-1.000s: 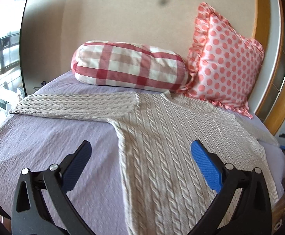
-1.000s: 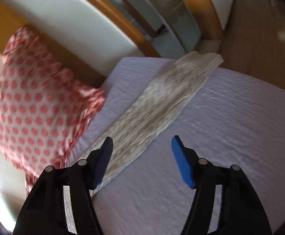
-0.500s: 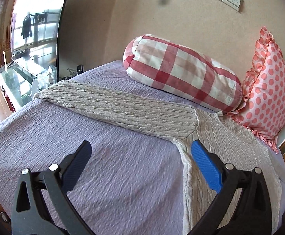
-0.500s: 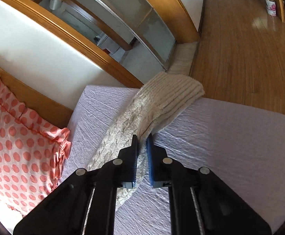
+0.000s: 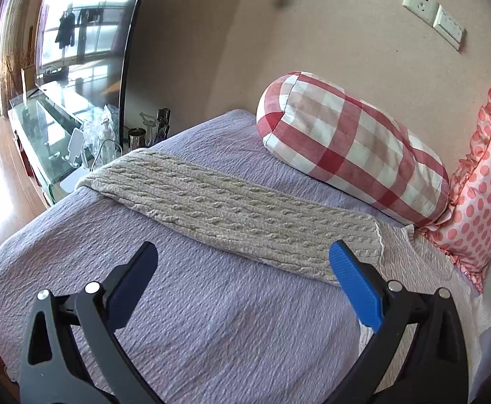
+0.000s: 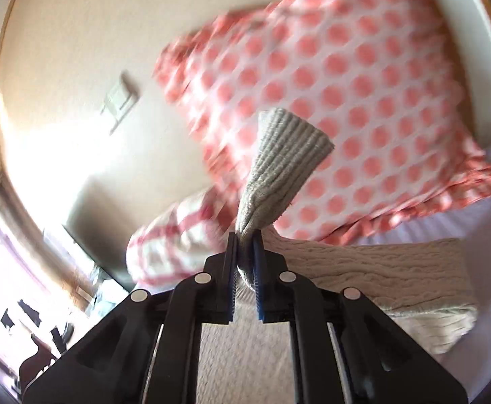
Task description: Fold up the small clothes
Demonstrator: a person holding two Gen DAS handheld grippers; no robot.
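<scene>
**Q:** So what's changed for us since half a second back?

**A:** Since then we've swung our right tool [image 6: 244,252] up and around. It was low over the bed edge, pinching the sleeve end with the wood floor behind; now it faces the wall and the pink polka-dot ruffled cushion [image 6: 346,101], and the ribbed cuff [image 6: 289,155] of the beige cable-knit sweater [image 6: 380,269] is lifted with it. The blue pads are clamped tight on the cuff, which sticks up past the tips. That view is pretty motion-blurred.

**Q:** And the left one?

**A:** Our left tool [image 5: 242,276] has its fingers spread wide, gripping nothing, and it hangs over the lavender textured bedspread [image 5: 211,330]. We've panned a bit further left too, so more of the glass-topped cabinet [image 5: 43,118] shows now.

**Q:** Where's the sweater sitting?

**A:** Flat on the bed. Its other sleeve [image 5: 232,215] stretches out toward the bed's far corner, just in front of the red-and-white checked bolster pillow [image 5: 349,148]. Our right blue fingertip [image 5: 353,282] lines up near the armpit seam. White wall sockets [image 5: 434,13] sit above the pillows.
</scene>
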